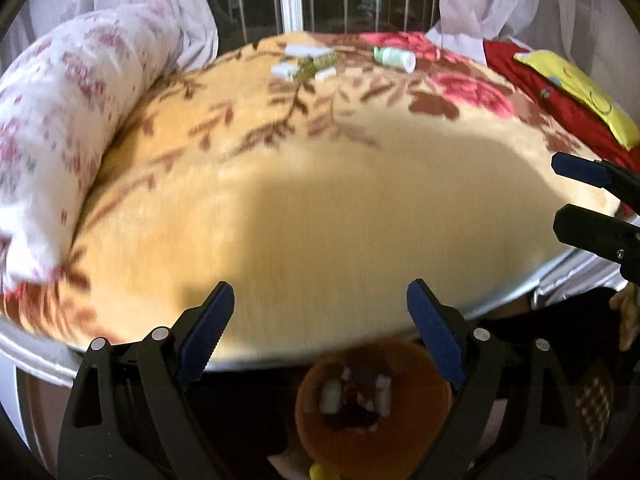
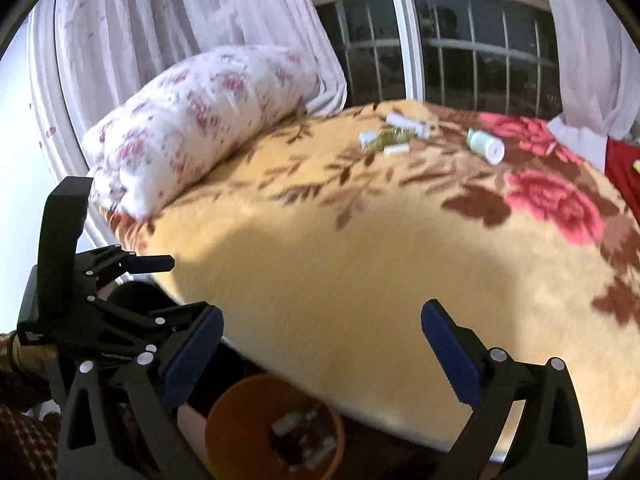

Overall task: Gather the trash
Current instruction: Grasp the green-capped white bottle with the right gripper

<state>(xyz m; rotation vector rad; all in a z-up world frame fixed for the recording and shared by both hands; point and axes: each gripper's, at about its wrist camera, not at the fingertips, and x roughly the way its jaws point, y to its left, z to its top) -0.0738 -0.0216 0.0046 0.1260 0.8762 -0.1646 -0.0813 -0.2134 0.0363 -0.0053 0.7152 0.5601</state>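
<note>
Both grippers, left gripper (image 1: 320, 332) and right gripper (image 2: 322, 354), hang released and empty over the orange bin (image 1: 420, 364); the bottle (image 1: 394, 57) and small scraps (image 1: 306, 63) lie far across the blanket (image 1: 320, 208); a long reach risks snagging the plush or rolling the bottle.

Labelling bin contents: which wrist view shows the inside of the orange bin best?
Left wrist. It looks almost straight down into the orange bin, between the open left gripper fingers, showing white and dark pieces inside. The right wrist view sees the bin obliquely, lower left, contents blurrier and partly cut off.
</note>
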